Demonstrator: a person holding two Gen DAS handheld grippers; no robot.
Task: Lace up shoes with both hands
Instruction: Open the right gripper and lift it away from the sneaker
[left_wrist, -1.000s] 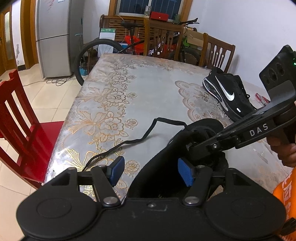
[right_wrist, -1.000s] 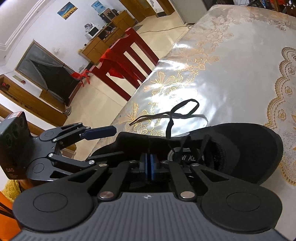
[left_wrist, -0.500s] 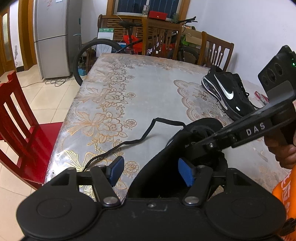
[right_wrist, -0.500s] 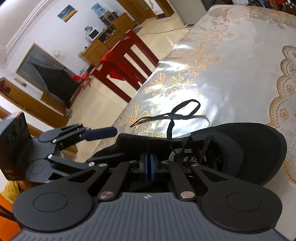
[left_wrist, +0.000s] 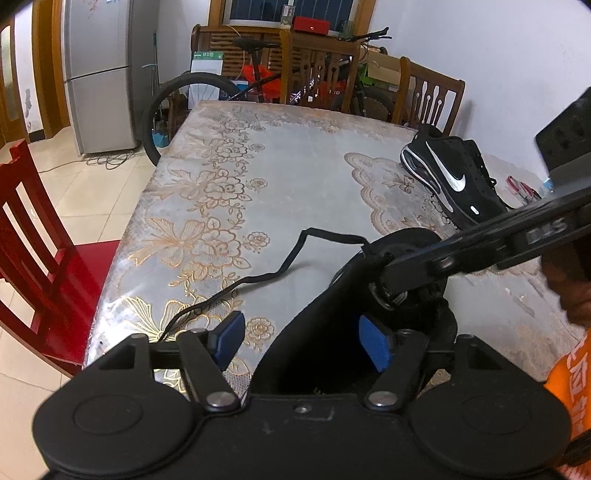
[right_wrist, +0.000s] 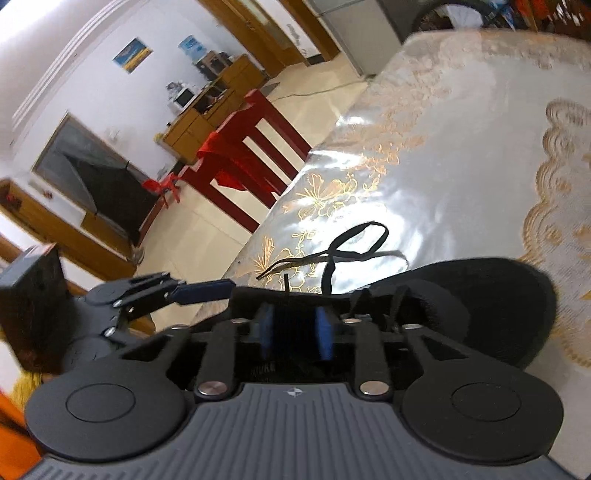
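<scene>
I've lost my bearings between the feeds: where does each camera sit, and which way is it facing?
Left wrist: behind the open left gripper, looking down the floral table toward the wooden chairs; a hand shows at right.
Right wrist: behind the right gripper, fingers parted, over the black shoe, facing the red chair.
Shared: shoe, loose black lace, each other's gripper.

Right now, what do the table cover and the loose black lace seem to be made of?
Table cover: probably glossy plastic or vinyl, since it shows bright glare over a printed gold flower pattern. Lace: likely flat woven fabric, matte and limp, lying in soft curves.
</scene>
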